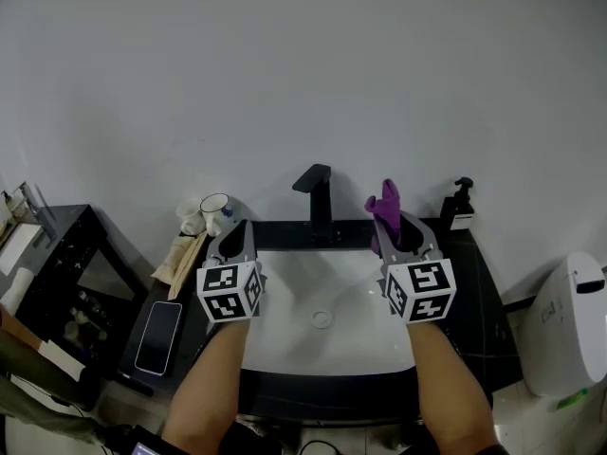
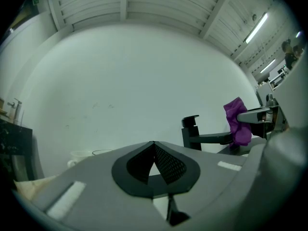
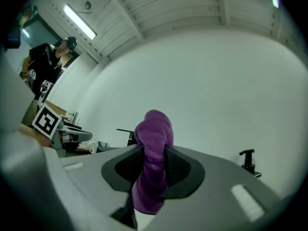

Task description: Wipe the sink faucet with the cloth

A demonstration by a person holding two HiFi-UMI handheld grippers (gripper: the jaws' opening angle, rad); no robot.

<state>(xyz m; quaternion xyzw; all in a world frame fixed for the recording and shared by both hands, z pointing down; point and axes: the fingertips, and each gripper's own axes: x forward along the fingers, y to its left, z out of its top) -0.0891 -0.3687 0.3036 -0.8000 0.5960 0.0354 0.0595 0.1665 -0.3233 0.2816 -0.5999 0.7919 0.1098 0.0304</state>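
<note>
A black faucet (image 1: 318,200) stands at the back of the white sink (image 1: 285,335), against the wall. My right gripper (image 1: 392,224) is shut on a purple cloth (image 1: 384,209), which sticks up from its jaws just right of the faucet and apart from it. In the right gripper view the cloth (image 3: 153,165) fills the space between the pads, and the faucet (image 3: 127,134) shows to its left. My left gripper (image 1: 237,230) hovers over the sink's left rim, shut with nothing in it. The left gripper view has the faucet (image 2: 192,134) and the cloth (image 2: 237,121) at the right.
A black soap dispenser (image 1: 458,207) stands at the counter's back right. Two cups (image 1: 204,214) and a wooden item sit at the back left, and a phone (image 1: 159,336) lies on the left counter. A black shelf (image 1: 57,282) is at far left, a white bin (image 1: 567,322) at far right.
</note>
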